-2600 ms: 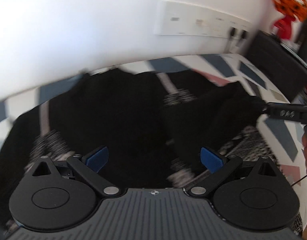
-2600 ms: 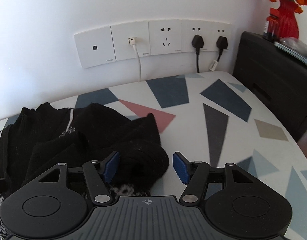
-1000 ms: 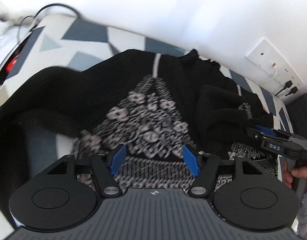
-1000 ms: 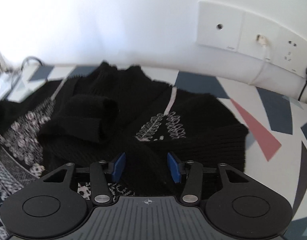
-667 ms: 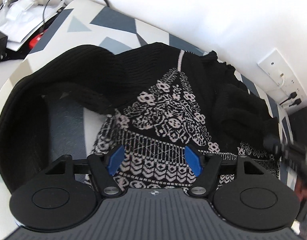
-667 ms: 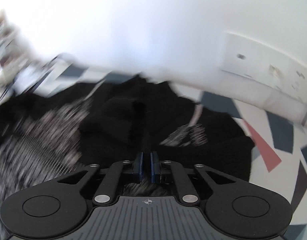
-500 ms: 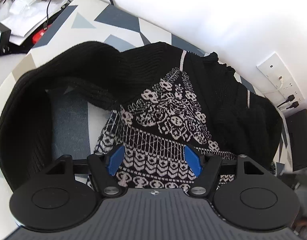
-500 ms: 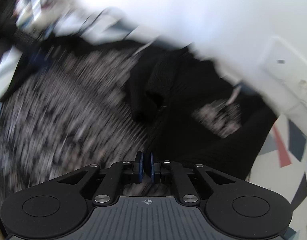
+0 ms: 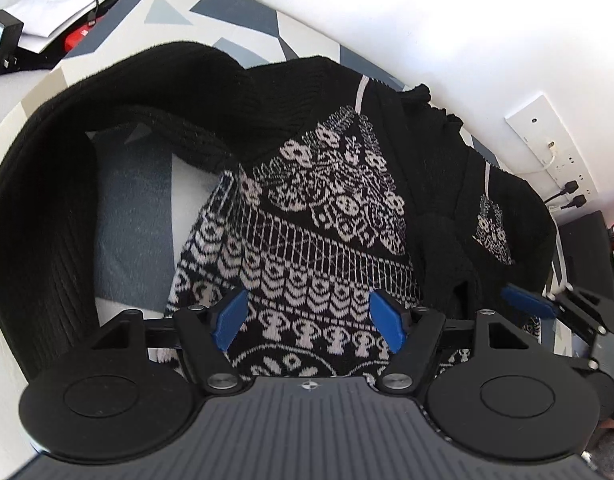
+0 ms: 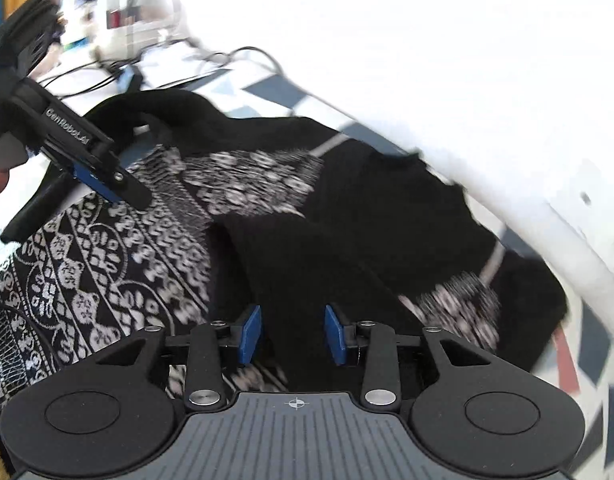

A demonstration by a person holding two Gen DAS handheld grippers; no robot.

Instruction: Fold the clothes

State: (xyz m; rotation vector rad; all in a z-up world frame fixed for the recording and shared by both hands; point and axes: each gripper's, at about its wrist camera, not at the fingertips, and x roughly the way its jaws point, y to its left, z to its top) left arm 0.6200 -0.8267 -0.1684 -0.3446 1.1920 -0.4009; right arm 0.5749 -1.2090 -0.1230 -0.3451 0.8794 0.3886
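A black knit sweater (image 9: 335,216) with white patterned bands lies spread on the tabletop (image 9: 243,8), its collar toward the wall (image 9: 447,8) and its patterned hem nearest the cameras. One ribbed black sleeve (image 9: 47,184) curves in a long arc round the left side, with bare tabletop showing inside the loop; the other sleeve (image 10: 307,264) lies folded across the chest. The left claw (image 9: 307,320) hovers over the hem with its blue pads wide apart and nothing between them. The right claw (image 10: 293,334) is partly spread, its pads on either side of the folded black sleeve; whether they touch it cannot be told. The tabletop is white with grey, blue and red triangles, and bare room shows to the right of the sweater. Sockets (image 9: 547,148) with plugged cables sit on the wall at the far right, and papers and cables (image 9: 59,4) crowd the far left corner. The knit is thick, ribbed on the sleeves.
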